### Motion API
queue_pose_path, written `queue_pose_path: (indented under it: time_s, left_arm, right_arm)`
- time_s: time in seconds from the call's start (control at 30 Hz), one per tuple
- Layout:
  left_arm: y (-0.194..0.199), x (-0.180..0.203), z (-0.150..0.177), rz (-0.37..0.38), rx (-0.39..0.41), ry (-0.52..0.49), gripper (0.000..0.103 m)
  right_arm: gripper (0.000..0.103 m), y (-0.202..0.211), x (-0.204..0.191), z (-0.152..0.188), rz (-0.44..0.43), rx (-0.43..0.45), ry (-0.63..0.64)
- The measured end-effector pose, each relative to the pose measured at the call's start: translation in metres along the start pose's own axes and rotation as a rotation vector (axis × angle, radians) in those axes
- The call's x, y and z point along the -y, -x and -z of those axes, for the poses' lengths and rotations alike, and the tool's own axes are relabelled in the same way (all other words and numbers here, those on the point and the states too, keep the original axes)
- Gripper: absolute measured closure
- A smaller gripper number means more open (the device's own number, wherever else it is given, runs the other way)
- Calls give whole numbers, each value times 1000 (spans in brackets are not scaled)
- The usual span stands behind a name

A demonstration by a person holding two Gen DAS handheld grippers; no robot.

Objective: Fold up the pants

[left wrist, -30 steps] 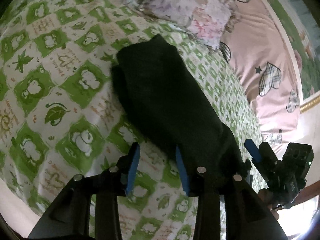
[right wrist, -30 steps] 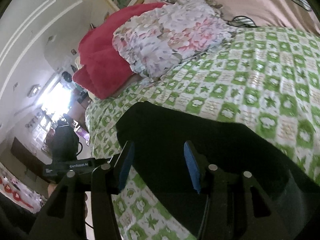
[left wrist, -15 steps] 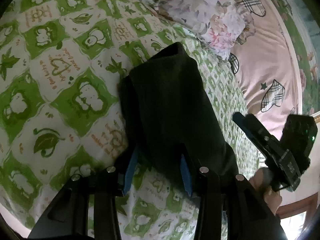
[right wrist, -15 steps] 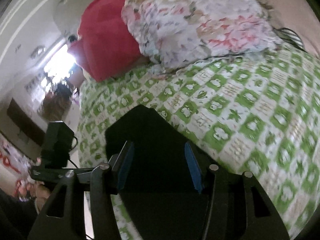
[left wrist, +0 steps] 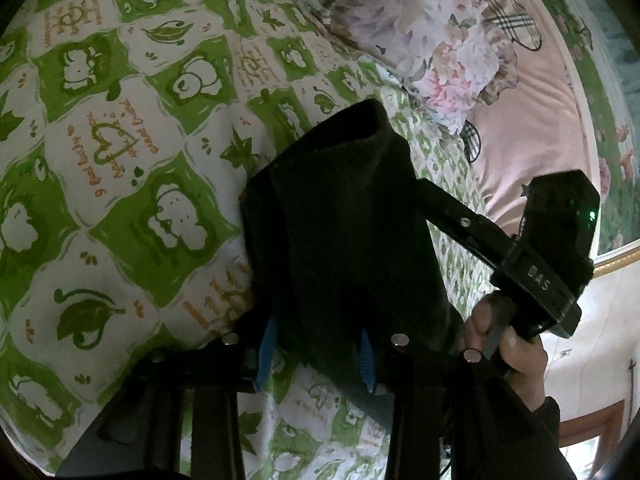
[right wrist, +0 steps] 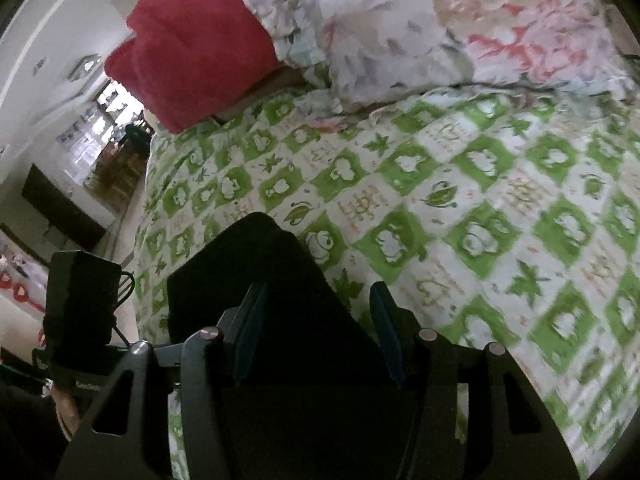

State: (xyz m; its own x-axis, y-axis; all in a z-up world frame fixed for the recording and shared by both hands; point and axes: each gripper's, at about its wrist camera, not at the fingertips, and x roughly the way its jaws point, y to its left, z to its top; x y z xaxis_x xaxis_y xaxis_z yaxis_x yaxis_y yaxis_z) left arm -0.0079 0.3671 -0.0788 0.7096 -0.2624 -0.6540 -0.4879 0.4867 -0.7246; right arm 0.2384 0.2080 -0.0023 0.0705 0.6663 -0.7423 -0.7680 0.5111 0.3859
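The dark folded pants (left wrist: 344, 224) lie in a long bundle on the green and white patterned bedsheet (left wrist: 120, 160). My left gripper (left wrist: 316, 350) is open, its blue-padded jaws on either side of the near end of the bundle. The other hand-held gripper body (left wrist: 532, 264) reaches to the pants' right edge in the left wrist view. In the right wrist view my right gripper (right wrist: 316, 324) is open, its jaws astride the pants (right wrist: 256, 280), with the left gripper's body (right wrist: 84, 296) at the left.
A floral pillow (right wrist: 420, 28) and a red blanket (right wrist: 192, 44) lie at the bed's head. A pink sheet with plaid hearts (left wrist: 532, 120) lies to the right. The bed edge and room floor (right wrist: 132, 216) are at the left in the right wrist view.
Both grippers have moved in closer onto the pants; the bundle now fills the space between each pair of jaws. The right gripper has swung in against the pants' side.
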Motion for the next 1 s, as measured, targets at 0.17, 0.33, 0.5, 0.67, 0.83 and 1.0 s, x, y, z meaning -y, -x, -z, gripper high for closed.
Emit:
queue_pose_path:
  time_s: [0.17, 0.33, 0.5, 0.67, 0.83, 1.0]
  left_arm:
    - [-3, 0, -4, -17, 2, -5, 75]
    - [-3, 3, -3, -43, 20, -29, 86]
    - [6, 22, 0, -73, 52, -69, 92]
    - [25, 47, 4, -36, 88, -108, 92]
    - [43, 86, 16, 6, 119, -198, 92]
    - [50, 121, 32, 39, 128, -274, 92]
  right_arm:
    - [62, -21, 2, -7, -35, -71, 7]
    - [79, -17, -6, -5, -42, -58, 32]
    - [82, 5, -14, 0, -40, -2, 37]
    - [82, 40, -15, 5, -67, 84, 10]
    - [83, 83, -11, 17, -115, 192, -37]
    - [83, 120, -8, 32, -137, 272, -66]
